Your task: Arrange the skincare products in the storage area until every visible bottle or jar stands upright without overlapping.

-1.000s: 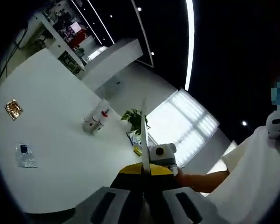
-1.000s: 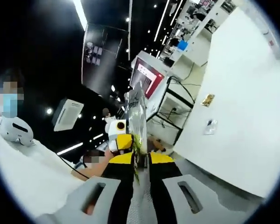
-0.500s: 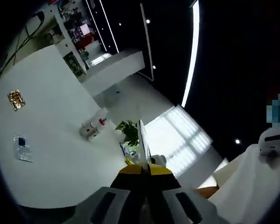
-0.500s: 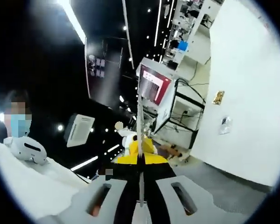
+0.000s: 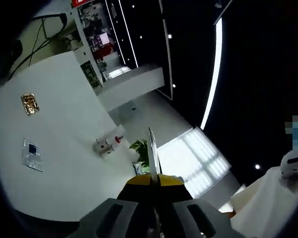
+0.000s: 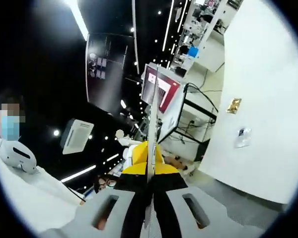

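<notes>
Two small white bottles (image 5: 109,145), one with a red cap, stand close together far off on the white table (image 5: 64,183) in the left gripper view. My left gripper (image 5: 153,178) is raised high above the table. Its jaws are shut on a thin flat sheet (image 5: 151,151) seen edge-on. In the right gripper view my right gripper (image 6: 150,168) is also shut on a thin flat sheet (image 6: 152,114), edge-on, with the left gripper's yellow and white body (image 6: 138,151) just behind it. Whether both hold one and the same sheet I cannot tell.
A gold packet (image 5: 30,103) (image 6: 233,105) and a clear sachet (image 5: 32,154) (image 6: 243,137) lie flat on the table. A green plant (image 5: 142,148) stands past the bottles. A person in white (image 6: 20,183) is at the lower left. Shelves and a red screen (image 6: 161,94) are behind.
Both views have swung with the hands. The right gripper's sheet turned from partly side-on to edge-on. The other gripper and a hand, behind the sheet in the left view, have gone out of sight.
</notes>
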